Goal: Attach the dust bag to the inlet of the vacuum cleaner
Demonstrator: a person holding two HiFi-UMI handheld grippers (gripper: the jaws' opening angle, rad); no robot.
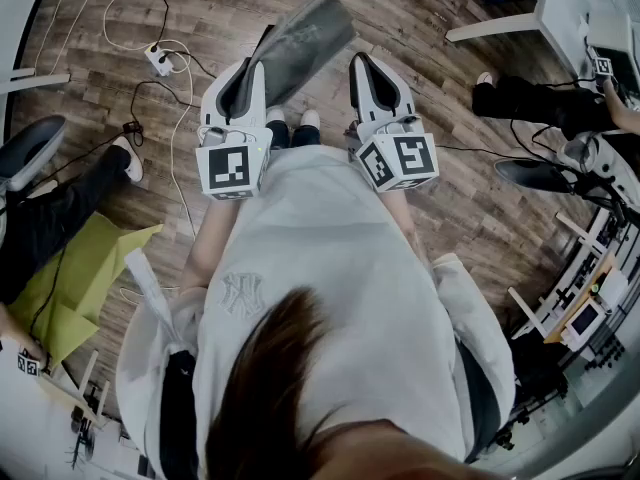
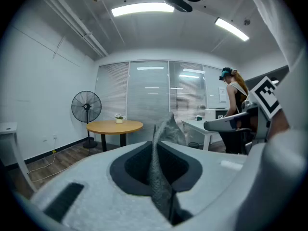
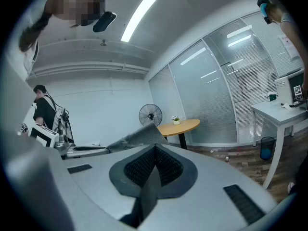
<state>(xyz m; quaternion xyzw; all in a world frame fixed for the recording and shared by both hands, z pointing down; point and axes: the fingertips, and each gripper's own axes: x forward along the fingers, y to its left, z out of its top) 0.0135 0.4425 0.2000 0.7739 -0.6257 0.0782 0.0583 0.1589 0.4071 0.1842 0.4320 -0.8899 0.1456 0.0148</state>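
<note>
The dust bag (image 1: pixel 305 36) is a flat grey fabric pouch held out in front of me above the wooden floor. My left gripper (image 1: pixel 262 46) is shut on its near edge; in the left gripper view the grey bag (image 2: pixel 161 177) runs edge-on between the jaws and rises past their tips. My right gripper (image 1: pixel 356 64) hangs level just right of the bag, shut with nothing in it. In the right gripper view the jaws (image 3: pixel 154 150) meet, and the bag (image 3: pixel 137 137) shows to their left. No vacuum cleaner is in any view.
A power strip (image 1: pixel 160 60) and cables lie on the floor ahead left. A seated person's leg (image 1: pixel 70 203) and a yellow-green sheet (image 1: pixel 85 278) are at left, another person (image 1: pixel 540 103) at right. A round wooden table (image 2: pixel 115 126), a fan (image 2: pixel 86 107) and a white desk (image 2: pixel 204 128) stand ahead.
</note>
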